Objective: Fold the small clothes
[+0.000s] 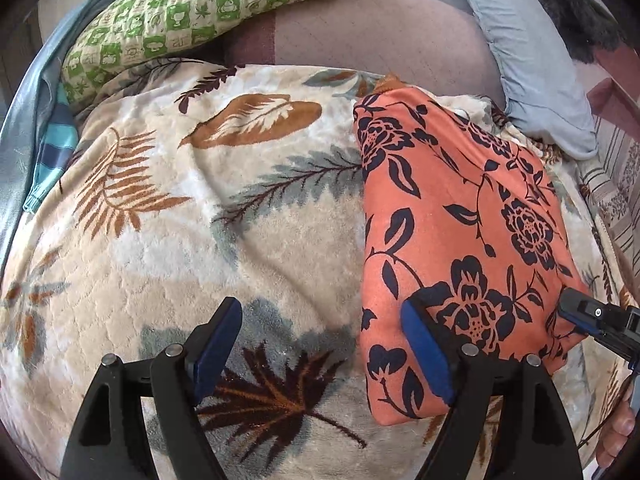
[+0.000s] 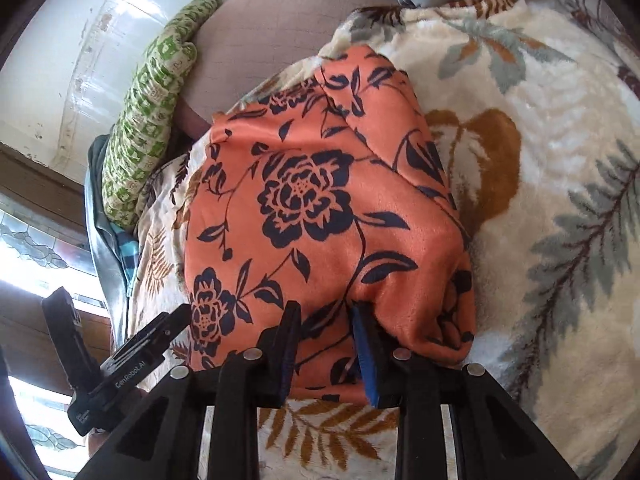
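An orange garment with dark flower print (image 1: 460, 240) lies folded into a compact rectangle on a cream leaf-patterned blanket (image 1: 200, 220). My left gripper (image 1: 320, 344) is open at the garment's near left edge; its right finger (image 1: 426, 354) rests over the cloth, its left finger over the blanket. My right gripper (image 2: 326, 344) has its jaws partly closed on the garment's (image 2: 320, 220) near edge, with cloth between the pads. The right gripper also shows in the left wrist view (image 1: 592, 316) at the garment's right corner.
A green checked pillow (image 1: 192, 12) lies at the far left, a pale blue pillow (image 1: 532, 60) at the far right. Striped blue cloth (image 1: 56, 148) sits at the blanket's left edge. A white wall (image 2: 60, 60) and a window (image 2: 32, 272) stand beyond the bed.
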The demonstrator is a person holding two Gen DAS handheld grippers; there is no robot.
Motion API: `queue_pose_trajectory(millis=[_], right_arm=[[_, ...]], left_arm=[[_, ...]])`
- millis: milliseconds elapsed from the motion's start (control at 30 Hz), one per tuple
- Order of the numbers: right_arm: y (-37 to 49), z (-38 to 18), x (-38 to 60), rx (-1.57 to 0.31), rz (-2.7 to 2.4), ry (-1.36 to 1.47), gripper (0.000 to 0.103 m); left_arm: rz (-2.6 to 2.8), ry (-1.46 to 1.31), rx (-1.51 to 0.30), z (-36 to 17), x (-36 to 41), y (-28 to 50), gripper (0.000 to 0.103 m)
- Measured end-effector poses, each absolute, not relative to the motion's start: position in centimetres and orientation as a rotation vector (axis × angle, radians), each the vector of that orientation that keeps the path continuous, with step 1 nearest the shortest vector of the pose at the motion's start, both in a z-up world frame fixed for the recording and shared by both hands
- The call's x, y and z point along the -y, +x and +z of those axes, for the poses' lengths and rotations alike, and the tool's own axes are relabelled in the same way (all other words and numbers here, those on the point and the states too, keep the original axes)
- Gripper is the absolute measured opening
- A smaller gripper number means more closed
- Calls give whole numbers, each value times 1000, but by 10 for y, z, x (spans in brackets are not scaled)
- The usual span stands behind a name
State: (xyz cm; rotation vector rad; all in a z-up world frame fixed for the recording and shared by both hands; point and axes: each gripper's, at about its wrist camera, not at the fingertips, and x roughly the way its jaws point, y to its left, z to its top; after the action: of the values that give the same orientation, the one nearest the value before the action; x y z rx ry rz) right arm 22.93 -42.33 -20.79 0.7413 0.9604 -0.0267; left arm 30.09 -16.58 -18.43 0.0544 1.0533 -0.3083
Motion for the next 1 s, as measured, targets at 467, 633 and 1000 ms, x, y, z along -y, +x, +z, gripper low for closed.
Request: queue_pose_trajectory(millis=[467,633,1000], right_arm=[[249,-209,432,-949,-121,671,31],[236,-190,446,-825,-153,696,31],[246,-217,444,-960,-188,716,31]], left_arm=[[-416,41,-1092,-199,192,300,86],[-390,105,-970,-178,196,288,86],[-351,221,-938,-185,203,288,86]])
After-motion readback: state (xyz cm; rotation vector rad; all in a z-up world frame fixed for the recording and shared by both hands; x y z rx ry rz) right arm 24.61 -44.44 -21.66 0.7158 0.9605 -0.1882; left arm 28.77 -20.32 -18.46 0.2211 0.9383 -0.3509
